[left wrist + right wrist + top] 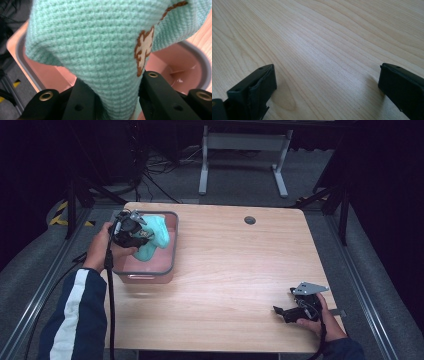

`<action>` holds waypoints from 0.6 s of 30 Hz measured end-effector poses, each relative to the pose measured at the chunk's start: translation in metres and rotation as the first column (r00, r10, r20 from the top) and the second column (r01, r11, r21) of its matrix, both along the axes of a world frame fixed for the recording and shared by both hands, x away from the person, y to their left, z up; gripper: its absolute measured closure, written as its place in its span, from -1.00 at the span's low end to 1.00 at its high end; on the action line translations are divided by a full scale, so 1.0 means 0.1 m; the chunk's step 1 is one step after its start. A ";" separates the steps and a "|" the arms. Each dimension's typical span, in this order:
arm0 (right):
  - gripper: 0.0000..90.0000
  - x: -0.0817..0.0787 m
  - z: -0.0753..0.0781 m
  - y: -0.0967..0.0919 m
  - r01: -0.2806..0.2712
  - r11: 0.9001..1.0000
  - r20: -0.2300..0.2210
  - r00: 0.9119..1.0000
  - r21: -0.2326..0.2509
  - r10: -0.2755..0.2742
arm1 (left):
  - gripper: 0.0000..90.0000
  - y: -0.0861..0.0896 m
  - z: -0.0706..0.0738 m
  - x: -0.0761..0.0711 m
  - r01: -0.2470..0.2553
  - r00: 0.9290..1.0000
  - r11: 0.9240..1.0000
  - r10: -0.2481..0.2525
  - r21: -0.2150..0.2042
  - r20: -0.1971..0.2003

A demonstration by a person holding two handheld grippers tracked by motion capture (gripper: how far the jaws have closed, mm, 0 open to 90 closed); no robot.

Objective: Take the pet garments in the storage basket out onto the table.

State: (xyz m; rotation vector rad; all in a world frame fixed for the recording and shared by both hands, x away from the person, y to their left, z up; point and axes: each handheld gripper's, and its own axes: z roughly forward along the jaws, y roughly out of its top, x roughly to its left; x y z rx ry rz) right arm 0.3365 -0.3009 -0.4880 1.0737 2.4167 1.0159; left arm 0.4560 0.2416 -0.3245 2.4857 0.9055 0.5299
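Observation:
A mint-green knitted garment (154, 237) with a small brown and cream motif (144, 50) hangs over a pink bin with a grey rim (174, 251) at the table's left. My left gripper (134, 234) is shut on the knit, its two black jaws pinching the fabric (112, 40) from both sides above the bin's inside (172, 67). My right gripper (285, 311) is low over the bare wood near the table's front right corner, and stands open, its jaws far apart with nothing between them (324, 82).
The wooden table (240, 270) has a round cable hole (250, 220) at the back. Beyond it stand a white frame's legs (204, 165) and cables on the grey floor. Black stands flank the table on both sides.

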 end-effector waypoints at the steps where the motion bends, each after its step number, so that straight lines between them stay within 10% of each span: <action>1: -0.96 0.00 0.00 0.00 0.000 1.000 0.000 1.000 0.000 0.000 | 0.64 -0.01 0.03 -0.02 0.005 1.000 1.000 -0.005 -0.005 0.002; 18: -0.96 0.00 0.00 0.00 0.000 1.000 0.000 1.000 -0.001 0.000 | 0.65 -0.24 0.31 -0.24 0.094 0.993 0.994 -0.090 -0.053 0.077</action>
